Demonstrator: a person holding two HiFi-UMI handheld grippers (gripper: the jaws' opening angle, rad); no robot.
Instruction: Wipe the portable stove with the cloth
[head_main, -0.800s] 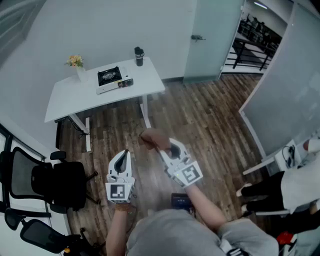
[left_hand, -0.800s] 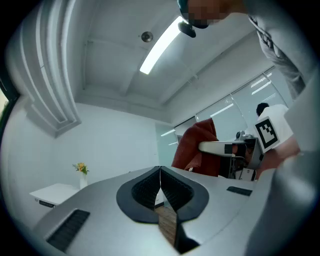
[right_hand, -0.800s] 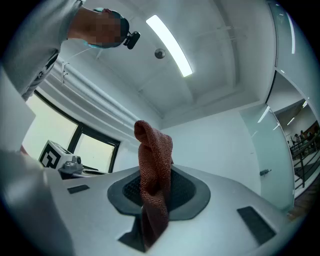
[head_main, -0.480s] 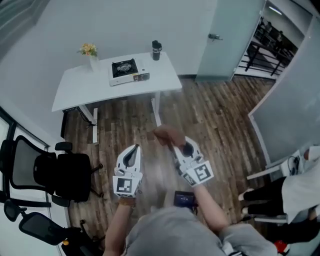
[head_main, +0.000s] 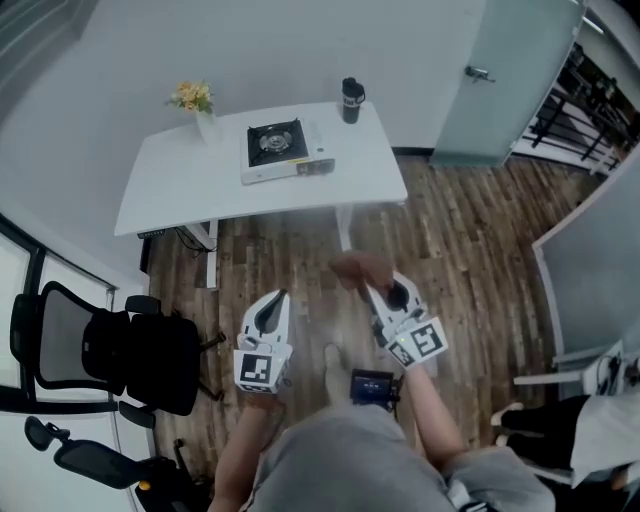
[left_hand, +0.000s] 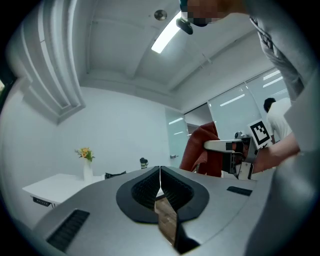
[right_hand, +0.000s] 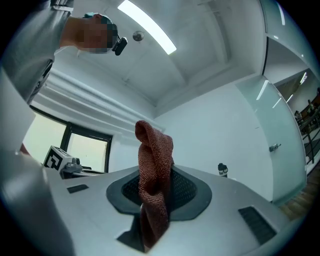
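The portable stove (head_main: 283, 151), white with a black burner, sits on a white table (head_main: 180, 190) at the top of the head view, far from both grippers. My right gripper (head_main: 383, 290) is shut on a rust-red cloth (head_main: 362, 268), which stands up between its jaws in the right gripper view (right_hand: 154, 175). My left gripper (head_main: 276, 300) is shut with nothing in it; its jaws meet in the left gripper view (left_hand: 160, 184). Both are held over the wooden floor, short of the table. The cloth (left_hand: 202, 150) also shows beside the right gripper (left_hand: 235, 150) in the left gripper view.
A vase of flowers (head_main: 197, 103) and a dark bottle (head_main: 350, 100) stand on the table near the stove. Black office chairs (head_main: 110, 350) stand at the left. A glass door (head_main: 500, 70) is at the upper right. A person (head_main: 590, 420) sits at the lower right.
The table with the stove has shifted right and lower in the head view, nearer to me. Both grippers keep their hold and stay side by side.
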